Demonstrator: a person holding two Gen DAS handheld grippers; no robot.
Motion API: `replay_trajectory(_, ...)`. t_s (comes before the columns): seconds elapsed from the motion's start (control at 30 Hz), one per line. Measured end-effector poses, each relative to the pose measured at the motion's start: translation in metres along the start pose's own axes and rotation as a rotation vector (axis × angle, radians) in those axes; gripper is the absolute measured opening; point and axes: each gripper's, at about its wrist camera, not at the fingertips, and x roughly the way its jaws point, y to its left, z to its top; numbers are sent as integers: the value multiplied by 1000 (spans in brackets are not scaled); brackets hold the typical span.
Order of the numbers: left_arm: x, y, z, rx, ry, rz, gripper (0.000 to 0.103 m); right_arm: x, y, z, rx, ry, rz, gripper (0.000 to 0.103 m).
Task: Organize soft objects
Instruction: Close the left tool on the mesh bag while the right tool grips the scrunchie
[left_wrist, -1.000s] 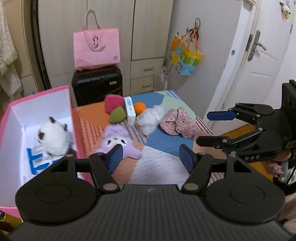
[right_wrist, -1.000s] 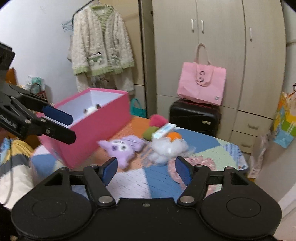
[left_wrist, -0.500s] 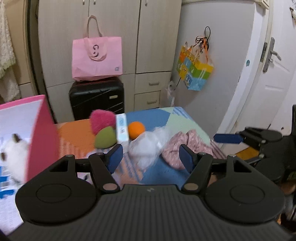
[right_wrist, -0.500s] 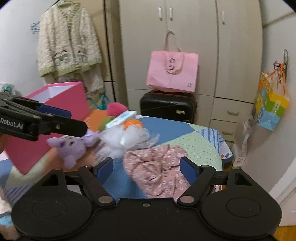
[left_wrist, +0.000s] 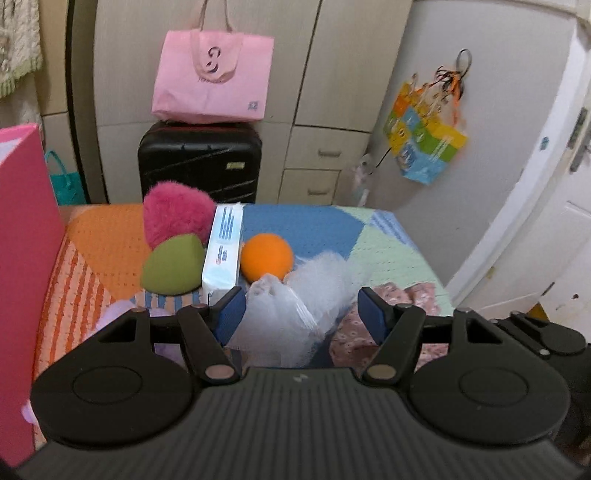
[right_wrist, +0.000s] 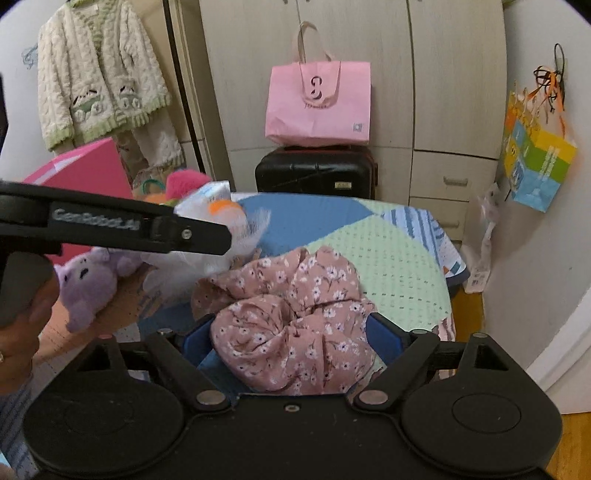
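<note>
A: On the patchwork table (right_wrist: 388, 258), near right part: pink floral cloth (right_wrist: 288, 325), bunched. Right gripper (right_wrist: 293, 339) is right over its near lobe, cloth sits between the two blue pads, jaws opening, pads not pressing as far as I can see. So released, straddling.

B: Long axis of the cloth?

A: Roughly left-right with a fold running far-left, a crumpled heap really. The jaws span it across the near lump. Gripper tilted down toward the table, aimed at the far wardrobe.

B: Left one?

A: Left gripper (left_wrist: 301, 317) is half open, nothing pinched. White mesh pouf (left_wrist: 295, 302) lies straight ahead between its pads, looks just beyond the tips; can't tell if it touches. Also pitched down. In the right view the left gripper's finger crosses over the pouf from the left.

B: Which hand is nearer what?

A: Right is nearer the cloth, left is nearer the pouf. Cloth lies just right of the pouf, touching it.

B: Where does stuff go?

A: Likely the pink box (left_wrist: 26, 258), far left edge. Purple plush (right_wrist: 85, 284) lies near it, left of the pouf. Orange ball (left_wrist: 266, 256), green sponge (left_wrist: 173, 266), pink fluffy thing (left_wrist: 173, 214) sit further back.
</note>
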Motion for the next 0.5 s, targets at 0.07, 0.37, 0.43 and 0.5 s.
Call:
replay_trajectory(0.07,5,0,-2,-10,17,10,66,3,1,-2,-7,5,-6,90)
replay_trajectory(0.37,5,-4,-16,1,8,59,38,-4,7,-12,-49,-46,2,50)
replay_trajectory(0.43,5,-5,-18,10,1,64,37,-6,9,-13,-44,-50,13,37)
replay_trajectory(0.5,4,-5,-19,13,-7,66,36,-9,10,-16,-39,-58,17,23)
